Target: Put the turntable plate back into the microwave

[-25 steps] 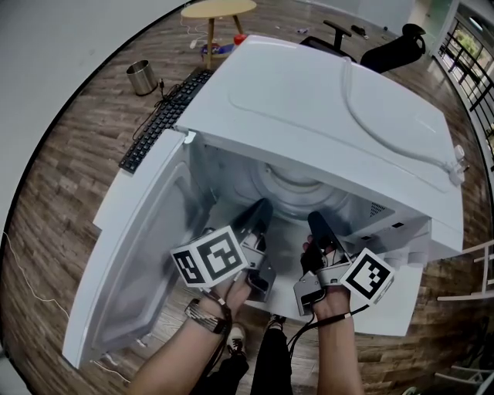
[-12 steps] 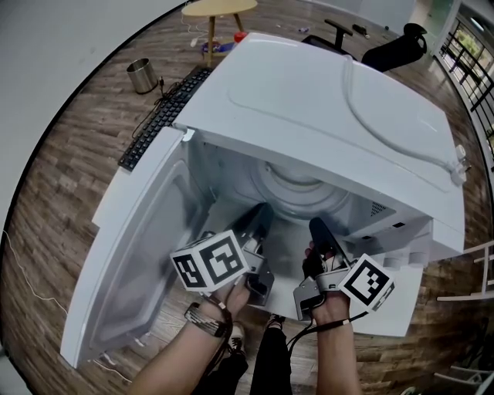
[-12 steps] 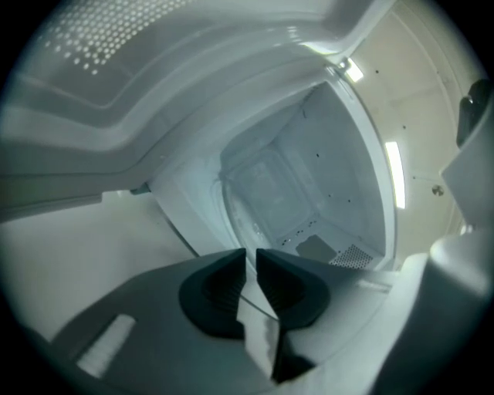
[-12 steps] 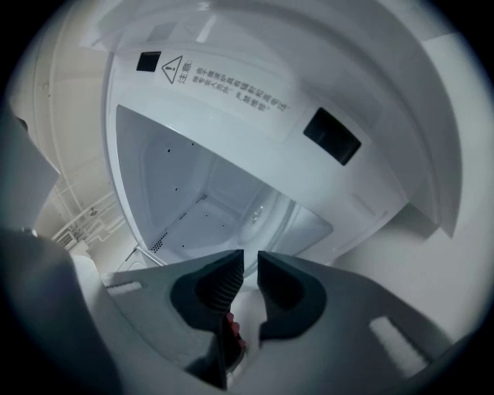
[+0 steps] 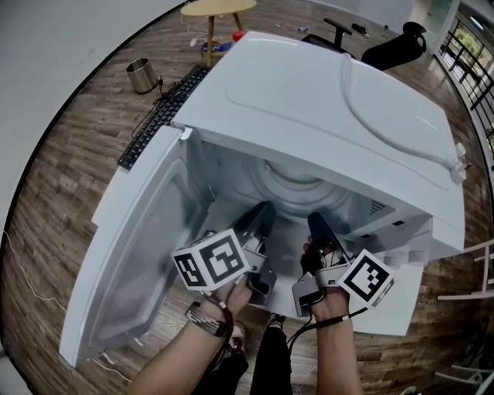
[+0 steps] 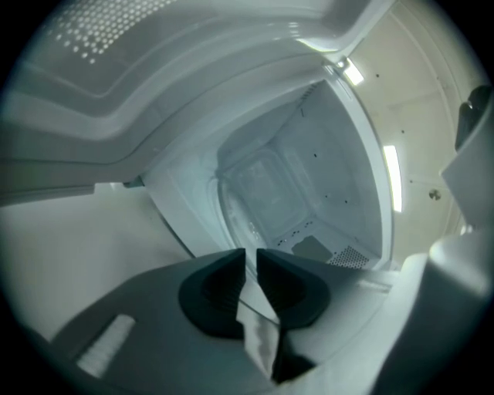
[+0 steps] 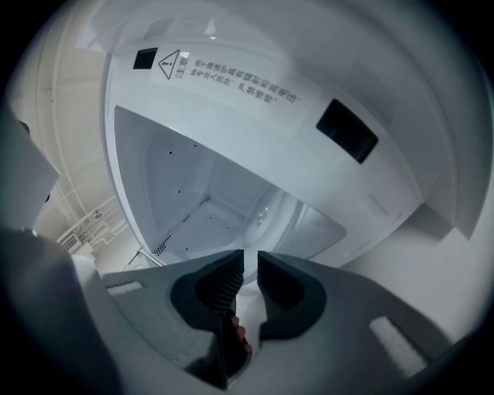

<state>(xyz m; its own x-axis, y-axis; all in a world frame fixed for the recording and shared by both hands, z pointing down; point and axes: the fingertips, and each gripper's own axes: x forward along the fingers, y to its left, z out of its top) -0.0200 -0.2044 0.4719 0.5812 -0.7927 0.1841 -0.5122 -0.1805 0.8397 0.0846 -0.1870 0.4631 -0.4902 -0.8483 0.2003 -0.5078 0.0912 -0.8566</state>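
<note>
The white microwave (image 5: 332, 100) stands with its door (image 5: 139, 247) swung open to the left. Inside, the round glass turntable plate (image 5: 297, 185) lies low in the cavity. My left gripper (image 5: 262, 210) reaches into the opening at the plate's front left rim. Its jaws have just been opening, and in the left gripper view (image 6: 251, 251) a sliver of the clear plate (image 6: 258, 305) sits in the narrow gap, not pinched. My right gripper (image 5: 316, 222) is at the front right rim. In its own view (image 7: 251, 253) a small gap shows between the pads.
A black keyboard (image 5: 162, 116) and a metal bin (image 5: 143, 77) lie on the wooden floor to the left. At the back stand a round wooden table (image 5: 218, 9) and a black office chair (image 5: 386, 50). The cavity walls closely flank both grippers.
The left gripper has drawn back slightly toward me. The right gripper and the plate have stayed where they were.
</note>
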